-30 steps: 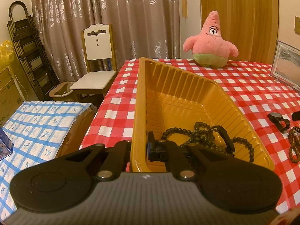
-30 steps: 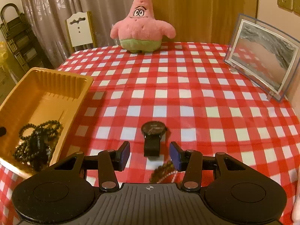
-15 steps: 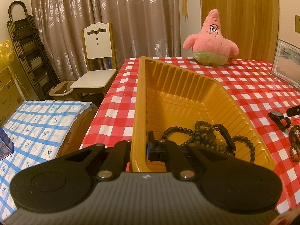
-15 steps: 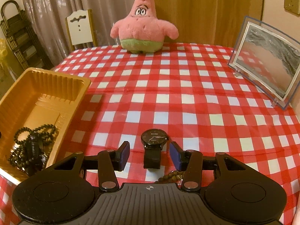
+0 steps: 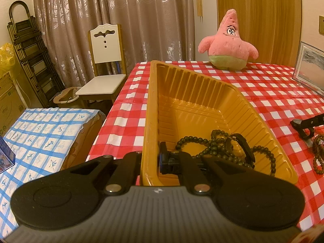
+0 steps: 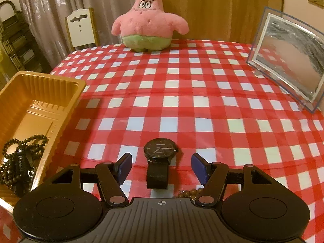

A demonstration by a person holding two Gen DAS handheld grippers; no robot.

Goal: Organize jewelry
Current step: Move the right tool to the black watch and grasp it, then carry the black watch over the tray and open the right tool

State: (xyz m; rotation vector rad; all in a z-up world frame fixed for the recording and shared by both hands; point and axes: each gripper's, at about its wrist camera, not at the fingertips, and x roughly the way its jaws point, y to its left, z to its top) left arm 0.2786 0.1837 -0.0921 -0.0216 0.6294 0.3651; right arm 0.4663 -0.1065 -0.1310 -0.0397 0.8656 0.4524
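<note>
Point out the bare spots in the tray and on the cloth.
Tray: far half bare; beads crowd the near end. Cloth: open between plush, frame and watch. Crowded around the watch, flanked by the open right gripper.

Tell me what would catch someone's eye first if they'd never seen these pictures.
Probably the pink star plush sitting at the far edge of the red-and-white checked tablecloth. Next, the golden tray at the table's left edge, with dark bead strands heaped at its near end and the left gripper clamped on its wall. Then the black watch lying between the right gripper's open fingers.
</note>
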